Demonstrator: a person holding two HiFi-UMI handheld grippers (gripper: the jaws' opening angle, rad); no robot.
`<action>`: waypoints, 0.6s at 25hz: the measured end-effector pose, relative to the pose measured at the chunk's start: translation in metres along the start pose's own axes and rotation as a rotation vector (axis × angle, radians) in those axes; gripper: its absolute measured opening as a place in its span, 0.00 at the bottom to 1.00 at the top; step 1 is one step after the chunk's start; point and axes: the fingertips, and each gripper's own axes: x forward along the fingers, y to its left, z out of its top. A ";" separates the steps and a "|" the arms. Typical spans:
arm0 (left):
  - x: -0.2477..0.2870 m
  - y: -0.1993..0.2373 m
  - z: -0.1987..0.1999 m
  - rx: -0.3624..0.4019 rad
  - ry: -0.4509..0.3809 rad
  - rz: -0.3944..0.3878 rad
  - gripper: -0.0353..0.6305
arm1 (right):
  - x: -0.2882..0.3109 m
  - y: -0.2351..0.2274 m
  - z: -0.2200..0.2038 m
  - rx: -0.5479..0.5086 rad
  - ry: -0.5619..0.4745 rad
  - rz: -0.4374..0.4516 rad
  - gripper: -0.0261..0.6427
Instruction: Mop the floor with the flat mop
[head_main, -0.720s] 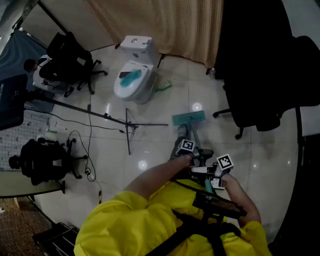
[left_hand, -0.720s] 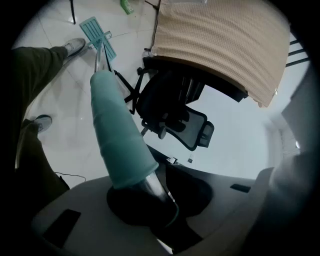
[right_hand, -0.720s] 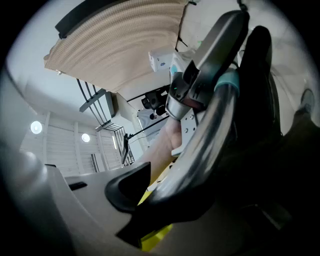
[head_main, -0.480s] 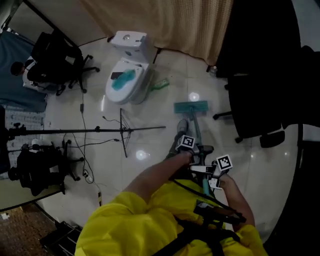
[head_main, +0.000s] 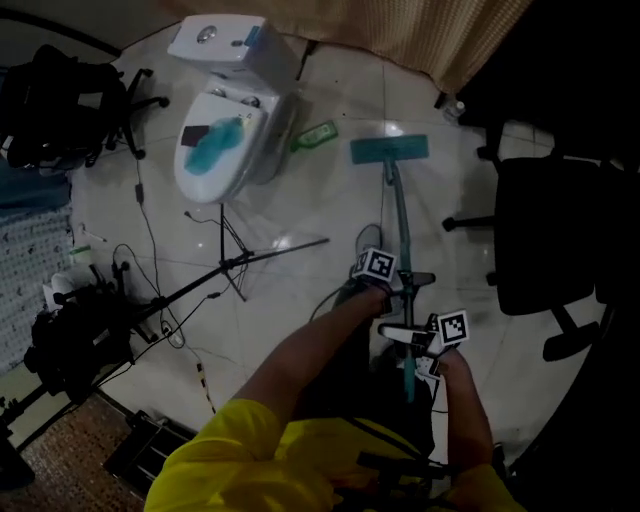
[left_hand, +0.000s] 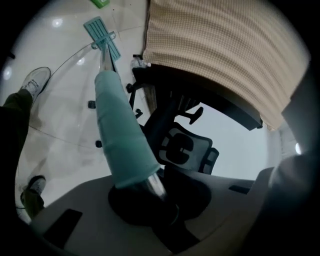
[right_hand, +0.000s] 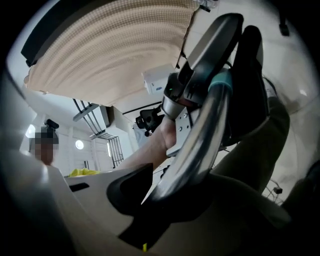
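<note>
Flat mop (left_hand: 117, 125) stands with its teal head (head_main: 389, 148) flat on the glossy tiled floor (head_main: 300, 310) near the curtain (head_main: 430, 30), between the toilet (head_main: 225, 140) and a black office chair (head_main: 545, 235). Its handle slants back toward the person. The left gripper (head_main: 398, 282) has its jaws clamped on the bare metal tube just beside the teal sleeve. The right gripper (head_main: 412, 338), nearer the person, has its jaws closed round the chrome tube too. A green bottle (head_main: 315, 135) lies beside the toilet.
</note>
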 end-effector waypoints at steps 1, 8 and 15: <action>0.000 0.010 0.010 0.007 -0.019 -0.015 0.15 | 0.001 -0.015 0.004 -0.016 0.026 -0.020 0.19; 0.006 0.059 0.049 0.120 -0.089 -0.044 0.15 | -0.007 -0.087 0.026 -0.086 0.043 -0.016 0.14; -0.023 0.033 0.216 0.255 -0.093 -0.029 0.17 | 0.038 -0.101 0.183 -0.166 0.057 -0.014 0.13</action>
